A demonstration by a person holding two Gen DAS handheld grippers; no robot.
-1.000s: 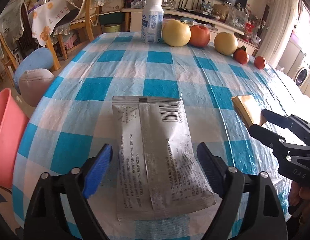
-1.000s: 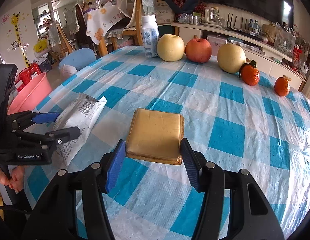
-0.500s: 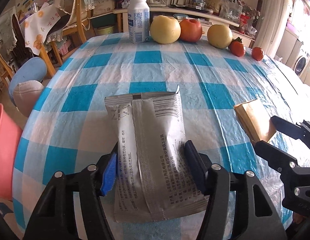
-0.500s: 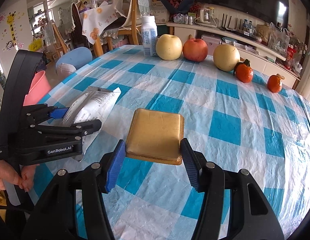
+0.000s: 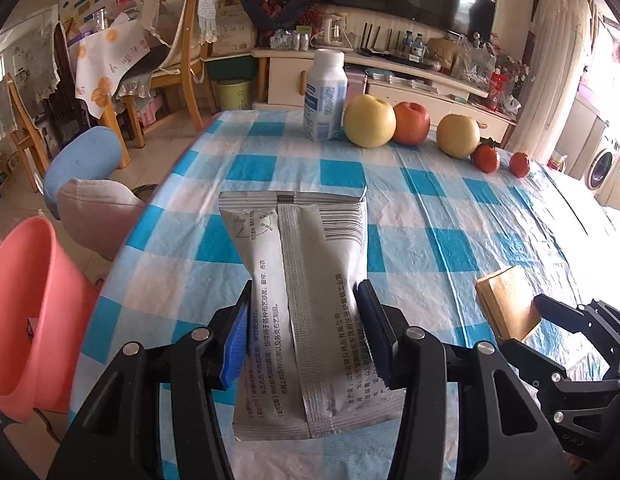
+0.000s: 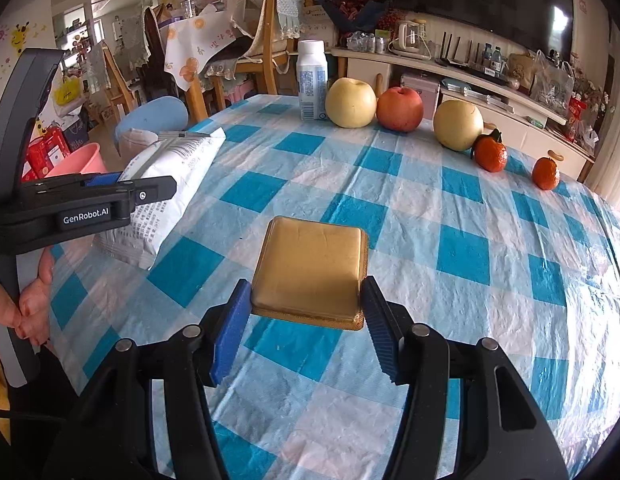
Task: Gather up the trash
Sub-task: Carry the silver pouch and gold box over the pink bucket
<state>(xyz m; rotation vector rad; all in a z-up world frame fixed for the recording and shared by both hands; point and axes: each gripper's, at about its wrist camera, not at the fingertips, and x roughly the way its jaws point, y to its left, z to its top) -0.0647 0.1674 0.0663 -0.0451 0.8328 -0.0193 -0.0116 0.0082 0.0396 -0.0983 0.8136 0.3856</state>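
Table [image 5: 449,216] w/ blue-white check cloth. Pink bucket [image 5: 26,312] on floor off its left edge. Far end: white bottle [image 5: 323,96], then 3 big fruit [image 5: 369,120] and 2 small oranges [image 5: 485,158] in a row. Grey wrapper [image 5: 306,280] lifted off table, pinched at its sides btwn pads of left gripper [image 5: 306,332], jaws closing on it. Gold packet [image 6: 310,268] clamped in right gripper [image 6: 306,328], about half open, raised above cloth.
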